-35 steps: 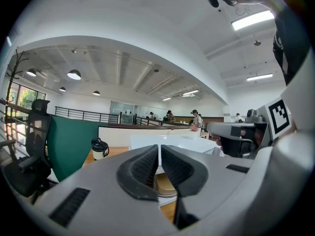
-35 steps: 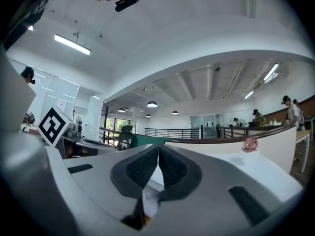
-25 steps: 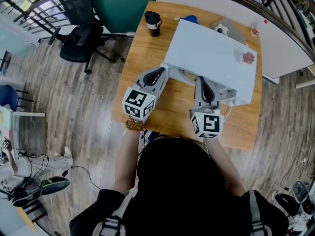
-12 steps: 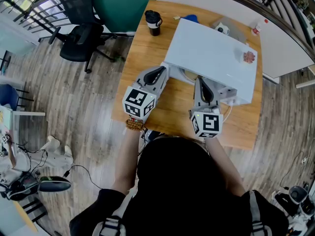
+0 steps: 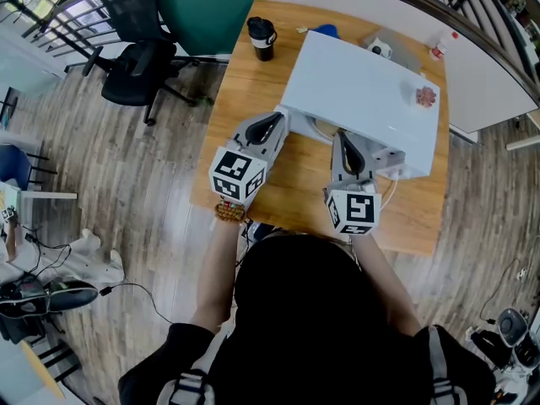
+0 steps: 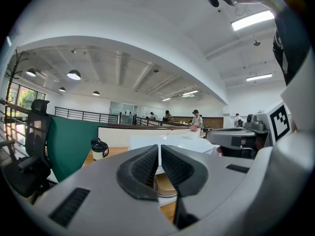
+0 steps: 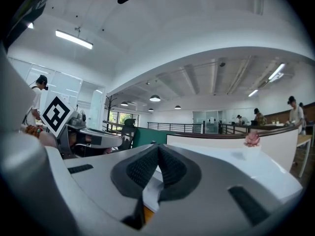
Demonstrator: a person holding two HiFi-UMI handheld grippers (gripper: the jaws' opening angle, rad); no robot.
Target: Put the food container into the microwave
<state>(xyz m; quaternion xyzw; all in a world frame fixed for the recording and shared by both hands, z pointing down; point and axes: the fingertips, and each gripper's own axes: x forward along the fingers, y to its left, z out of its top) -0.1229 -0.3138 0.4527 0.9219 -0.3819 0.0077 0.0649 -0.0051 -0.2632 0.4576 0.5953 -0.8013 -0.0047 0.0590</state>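
Open-plan office with a wood floor. In the head view a wooden table (image 5: 245,83) carries a white microwave (image 5: 363,83) and a black mug (image 5: 262,39). The left gripper (image 5: 283,116) and right gripper (image 5: 342,136) both have their tips at the microwave's front. The round food container (image 5: 323,130) peeks out between them, half tucked under the microwave's top edge.

In the left gripper view the left gripper (image 6: 160,149) has its pads pulled in to a thin slit with nothing thick between them. The container (image 6: 166,183) sits just below and beyond them. I can't say if its rim is pinched.

In the right gripper view the right gripper (image 7: 157,149) is fully closed. A white edge (image 7: 152,193) shows just under the pads, and I can't tell what it is.

To me this is the insertion step, with the container at the mouth but not clearly all the way in. The next move probably calls for a level push straight in, keeping both sides even so it doesn't tip or catch on the opening.
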